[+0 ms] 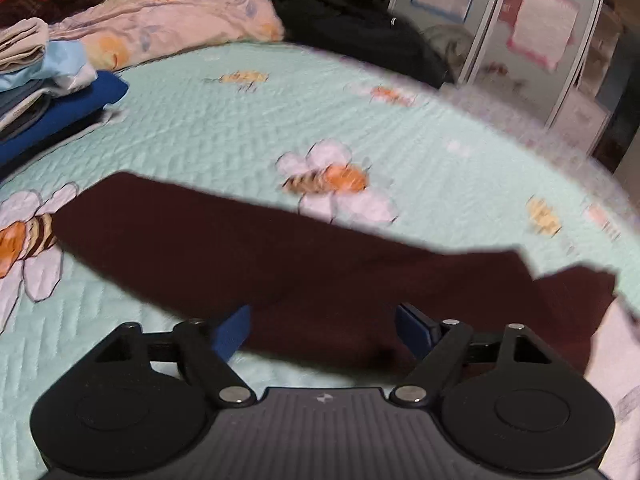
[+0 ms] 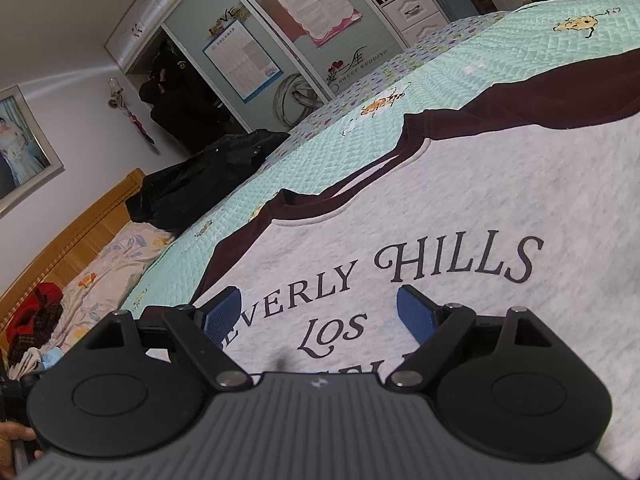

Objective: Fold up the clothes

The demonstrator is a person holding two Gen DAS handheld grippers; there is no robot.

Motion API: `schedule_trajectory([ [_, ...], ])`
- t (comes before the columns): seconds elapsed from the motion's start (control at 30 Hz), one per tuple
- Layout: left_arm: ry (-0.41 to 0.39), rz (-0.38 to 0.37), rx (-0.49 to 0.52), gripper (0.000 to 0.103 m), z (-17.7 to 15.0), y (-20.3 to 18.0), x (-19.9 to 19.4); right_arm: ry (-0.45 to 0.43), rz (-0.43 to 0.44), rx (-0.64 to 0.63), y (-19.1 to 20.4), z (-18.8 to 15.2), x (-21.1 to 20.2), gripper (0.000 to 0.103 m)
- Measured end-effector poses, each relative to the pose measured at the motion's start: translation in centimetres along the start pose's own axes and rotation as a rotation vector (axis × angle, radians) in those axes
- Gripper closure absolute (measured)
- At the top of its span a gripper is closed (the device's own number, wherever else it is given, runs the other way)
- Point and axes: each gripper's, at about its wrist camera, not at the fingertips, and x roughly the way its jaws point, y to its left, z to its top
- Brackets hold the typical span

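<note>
- The left hand-held gripper (image 1: 322,326) stands with its blue pads (image 1: 230,332) well apart, nothing clamped between them.
- Just ahead of and beneath those fingers lies a dark maroon sleeve (image 1: 224,248), stretched flat across the bed (image 1: 248,128) and reaching away to the gripper's left; the pads do not press on it.
- At the right edge of the left wrist view a strip of the light grey cloth (image 1: 616,352) shows beside the sleeve.
- Farther ahead on the left sits a stack of folded clothes (image 1: 44,84), and beyond it a floral quilt (image 1: 172,12); a black garment (image 1: 348,20) lies at the far side of the bed.
- The right hand-held gripper (image 2: 320,322) also has its pads spread wide and empty.
- It hovers over the grey sweatshirt (image 2: 460,200), which lies face up on the bed directly in front of and under the fingers, its printed lettering (image 2: 452,264) running between the two pads.
- The sweatshirt's maroon collar (image 2: 348,188) lies farther ahead, and a maroon sleeve runs off to the upper right.
- A wardrobe (image 2: 272,40) stands beyond the bed.
- A bit of a person's hand (image 2: 14,438) shows at the lower left corner of the right wrist view.
</note>
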Motion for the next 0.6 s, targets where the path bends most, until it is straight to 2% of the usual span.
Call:
schedule_trajectory([
  [0.07,-0.059,-0.008,-0.092,0.019,0.9,1.5,-0.6,-0.001,0.002,0.002,0.0,0.0,0.0,0.017],
  [0.17,-0.154,0.042,-0.405,0.010,1.7,7.6,-2.0,-0.001,0.002,0.003,0.0,0.0,0.1,0.017],
  [0.27,-0.152,0.102,-0.697,0.011,0.2,14.0,-2.7,-0.001,0.001,0.001,0.1,0.0,0.1,0.017],
  [0.3,-0.122,0.096,-0.744,0.012,-0.2,15.3,-2.1,0.000,0.000,0.000,0.2,0.0,0.2,0.017],
  [0.33,-0.096,0.088,-0.787,0.012,-0.6,16.5,-1.6,0.000,-0.001,-0.001,0.2,0.0,0.2,0.017],
  [0.4,-0.106,0.034,-0.818,0.011,-0.9,17.7,-1.0,0.001,-0.003,-0.003,0.2,0.0,0.2,0.017],
  [0.5,-0.111,-0.048,-0.816,0.008,0.2,18.4,0.8,0.003,-0.008,-0.007,0.3,-0.1,0.2,0.017],
  [0.6,-0.113,-0.087,-0.819,0.004,1.0,18.9,2.3,0.004,-0.010,-0.009,0.3,-0.1,0.2,0.017],
])
